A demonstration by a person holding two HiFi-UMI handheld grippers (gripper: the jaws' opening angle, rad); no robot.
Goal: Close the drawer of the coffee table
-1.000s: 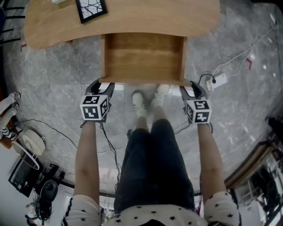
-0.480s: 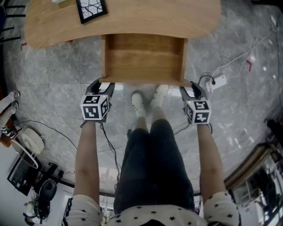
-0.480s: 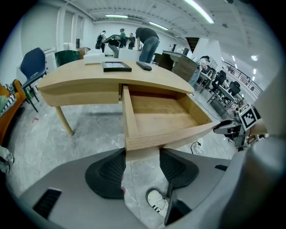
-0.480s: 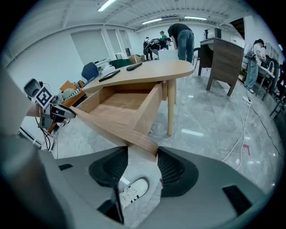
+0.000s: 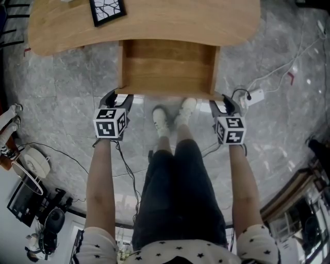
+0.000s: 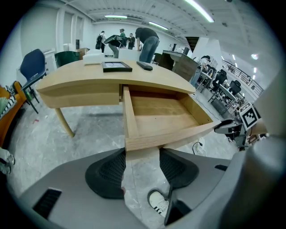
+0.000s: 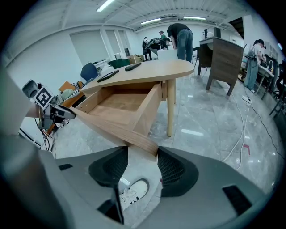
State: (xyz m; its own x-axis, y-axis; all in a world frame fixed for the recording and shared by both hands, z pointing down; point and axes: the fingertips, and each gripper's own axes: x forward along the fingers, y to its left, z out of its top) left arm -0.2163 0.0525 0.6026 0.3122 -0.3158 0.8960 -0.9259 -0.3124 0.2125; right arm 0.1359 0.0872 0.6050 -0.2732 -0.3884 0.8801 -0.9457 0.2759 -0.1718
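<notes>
**Drawer open, tongs set at both front corners**

Head view: the drawer (image 5: pixel 167 72) is pulled well out from under the coffee table (image 5: pixel 154 23), its bare wooden floor fully showing, with nothing in it. The person stands square in front of it, shoes (image 5: pixel 172 116) just below the front panel. The left tongs (image 5: pixel 116 98) reach the panel's left corner and the right tongs (image 5: pixel 223 101) its right corner. A picture frame (image 5: pixel 106 10) lies on the tabletop, well away from the work.

Left gripper view: the jaws stand apart by a moderate gap. The left corner of the front panel sits right at their mouth, between the ribbed pads (image 6: pixel 111 172). The pads do not look pressed onto the wood, and whether the tips touch it cannot be told.

Right gripper view: much the same. The jaws are parted and the right corner of the panel sits at their opening, with a shoe and grey floor showing through the gap below.

Judged from this, the closing step is at its start, with nothing yet pushed in. The next move calls for an even forward push from both sides, so the drawer slides straight and does not skew on its runners.
</notes>
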